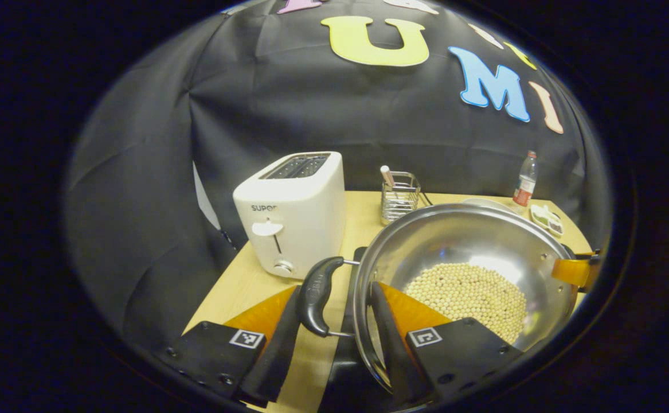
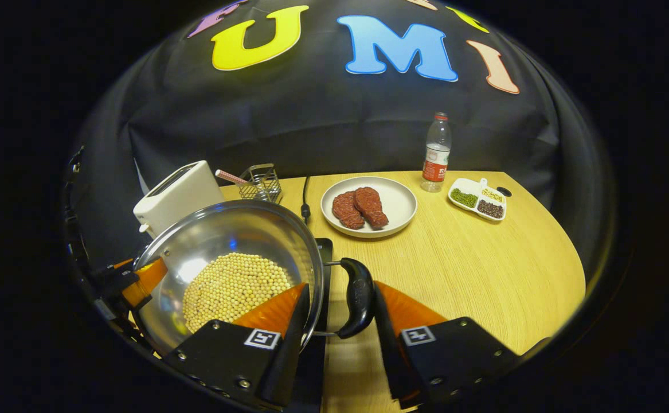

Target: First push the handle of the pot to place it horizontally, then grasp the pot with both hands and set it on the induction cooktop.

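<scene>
Left gripper view: left gripper [image 1: 334,338] pinches the pot's [image 1: 460,252] near handle [image 1: 315,295]; right gripper [image 2: 337,338] clamps the other handle [image 2: 357,297]. Uneven lifting could spill the beans [image 1: 472,295].

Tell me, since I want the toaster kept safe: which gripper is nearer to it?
Left. The left gripper straddles the pot handle on the toaster's side; the right gripper straddles the far handle.

Glowing warm and dim overall, with light falling from above onto the wooden table [image 2: 472,258]. Glaring brightly off the inner wall of the steel pot [image 1: 460,241]. Fading to darkness toward the round edges. Bending straight lines strongly at the rim. Staying sharp at centre, softening slightly outward.
</scene>
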